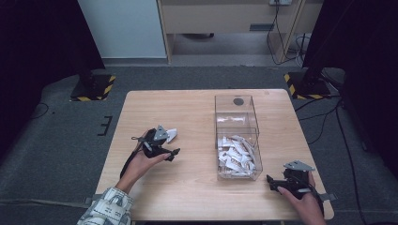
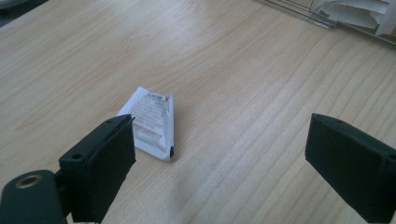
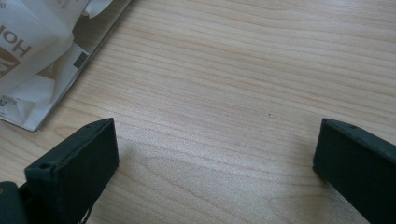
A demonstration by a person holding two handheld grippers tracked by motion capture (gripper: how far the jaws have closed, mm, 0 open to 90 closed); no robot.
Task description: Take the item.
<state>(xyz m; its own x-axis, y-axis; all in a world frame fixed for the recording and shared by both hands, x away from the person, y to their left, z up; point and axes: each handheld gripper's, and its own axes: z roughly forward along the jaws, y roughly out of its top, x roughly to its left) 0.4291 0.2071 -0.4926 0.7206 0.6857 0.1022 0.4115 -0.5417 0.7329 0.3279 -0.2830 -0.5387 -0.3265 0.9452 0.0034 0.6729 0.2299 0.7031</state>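
The light wooden table (image 1: 197,187) stands on grey carpet (image 1: 61,154). Beyond the table's far-left corner sits a black stand base edged with yellow-and-black hazard tape (image 1: 93,86); a matching base (image 1: 307,85) sits beyond the far-right corner. Black cables (image 1: 328,119) trail over the carpet to the right of the table. Behind the table, against the back, a white panel (image 1: 123,28) stands to the left and a pale wooden cabinet frame (image 1: 230,18) to the right, with cords hanging beside it (image 1: 277,33).

Soft overhead light; dark corners, slight blur.
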